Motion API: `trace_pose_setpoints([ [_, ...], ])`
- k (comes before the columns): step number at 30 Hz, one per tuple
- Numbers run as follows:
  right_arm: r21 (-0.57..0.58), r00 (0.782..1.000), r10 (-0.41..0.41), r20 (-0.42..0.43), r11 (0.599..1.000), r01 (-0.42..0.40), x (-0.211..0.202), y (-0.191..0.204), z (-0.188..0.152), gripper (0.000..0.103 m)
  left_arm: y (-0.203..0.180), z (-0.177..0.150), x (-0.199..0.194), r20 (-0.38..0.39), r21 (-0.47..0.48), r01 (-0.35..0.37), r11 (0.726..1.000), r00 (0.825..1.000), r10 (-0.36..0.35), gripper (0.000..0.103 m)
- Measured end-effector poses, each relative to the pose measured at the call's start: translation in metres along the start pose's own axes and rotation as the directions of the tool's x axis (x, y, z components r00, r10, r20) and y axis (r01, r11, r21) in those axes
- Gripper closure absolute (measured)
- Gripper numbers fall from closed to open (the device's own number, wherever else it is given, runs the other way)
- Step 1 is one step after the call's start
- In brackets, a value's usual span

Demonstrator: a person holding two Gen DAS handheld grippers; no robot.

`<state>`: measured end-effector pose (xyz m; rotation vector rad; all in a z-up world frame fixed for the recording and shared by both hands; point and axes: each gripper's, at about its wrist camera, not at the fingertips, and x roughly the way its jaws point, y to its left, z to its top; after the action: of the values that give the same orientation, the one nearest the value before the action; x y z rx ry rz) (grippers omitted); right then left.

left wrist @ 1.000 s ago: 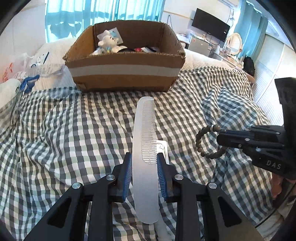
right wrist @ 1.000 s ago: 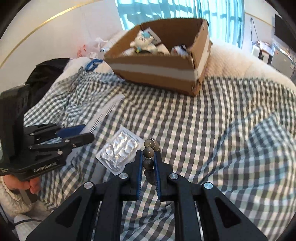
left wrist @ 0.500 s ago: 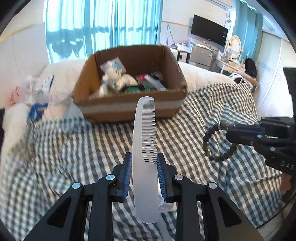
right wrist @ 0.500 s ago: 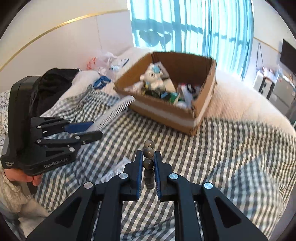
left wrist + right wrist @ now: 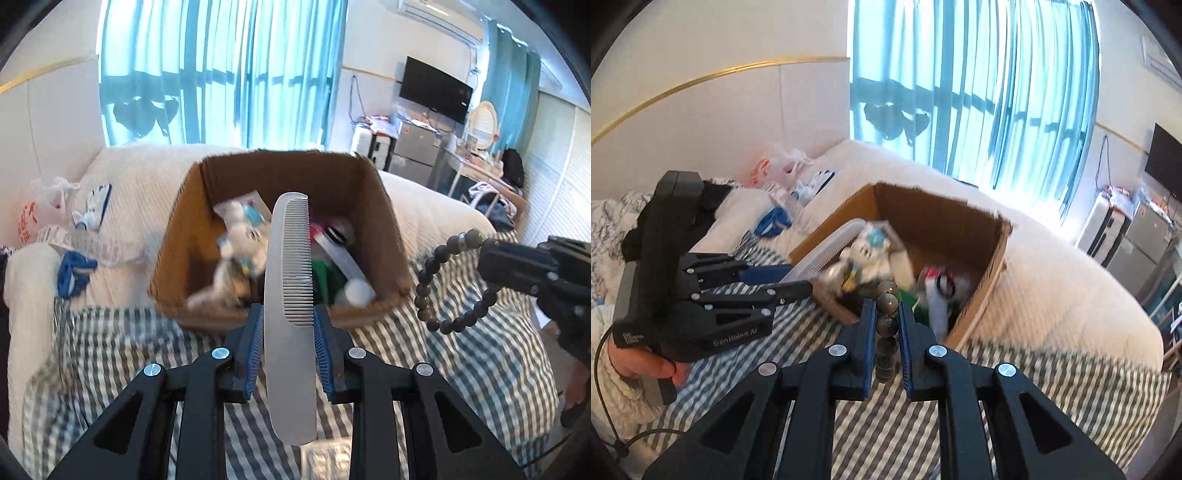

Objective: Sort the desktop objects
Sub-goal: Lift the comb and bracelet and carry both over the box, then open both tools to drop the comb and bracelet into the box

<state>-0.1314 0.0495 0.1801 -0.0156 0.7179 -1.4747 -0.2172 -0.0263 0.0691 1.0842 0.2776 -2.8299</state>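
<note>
My left gripper [image 5: 288, 314] is shut on a white comb [image 5: 290, 280] that points up over the near edge of the open cardboard box [image 5: 384, 206]. The comb [image 5: 831, 254] and left gripper [image 5: 790, 282] also show in the right wrist view, at the box's [image 5: 993, 266] left wall. My right gripper [image 5: 886, 317] is shut on a dark bead bracelet [image 5: 887, 325], held above the checked bedspread [image 5: 879, 435] just short of the box. The bracelet [image 5: 443, 280] hangs from the right gripper [image 5: 484, 254] to the right of the box. The box holds a white plush toy [image 5: 868, 251] and several small items.
A blister pack [image 5: 325, 458] lies on the checked bedspread [image 5: 110, 350] below my left gripper. White pillows [image 5: 140, 184], a plastic bag [image 5: 37, 218] and a blue item [image 5: 72, 273] lie left of the box. Curtains and a window stand behind.
Both grippers have risen off the bedspread and moved forward toward the box, carrying the comb and the bracelet. The box now looks closer and its inside shows.
</note>
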Motion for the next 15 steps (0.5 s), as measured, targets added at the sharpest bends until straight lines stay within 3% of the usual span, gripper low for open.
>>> trace_pose_setpoints([
  [7, 0.028, 1.0, -0.015, 0.007, 0.999, 0.015, 0.053, -0.025, 0.035, 0.092, 0.003, 0.041, 0.038, 0.01, 0.013, -0.012, 1.0, 1.0, 0.012, 0.076],
  [13, 0.108, 0.999, -0.043, -0.017, 0.993, 0.044, 0.1, -0.061, 0.045, 0.09, -0.006, 0.069, 0.086, 0.012, 0.04, -0.017, 0.999, 1.0, 0.016, 0.075],
  [14, 0.113, 0.999, -0.051, -0.018, 0.992, 0.052, 0.104, -0.066, 0.045, 0.086, -0.006, 0.071, 0.093, 0.006, 0.039, -0.016, 0.999, 1.0, 0.016, 0.074],
  [15, 0.124, 0.998, -0.063, -0.021, 0.99, 0.065, 0.107, -0.072, 0.045, 0.069, -0.007, 0.073, 0.1, -0.004, 0.036, -0.013, 0.999, 1.0, 0.013, 0.073],
])
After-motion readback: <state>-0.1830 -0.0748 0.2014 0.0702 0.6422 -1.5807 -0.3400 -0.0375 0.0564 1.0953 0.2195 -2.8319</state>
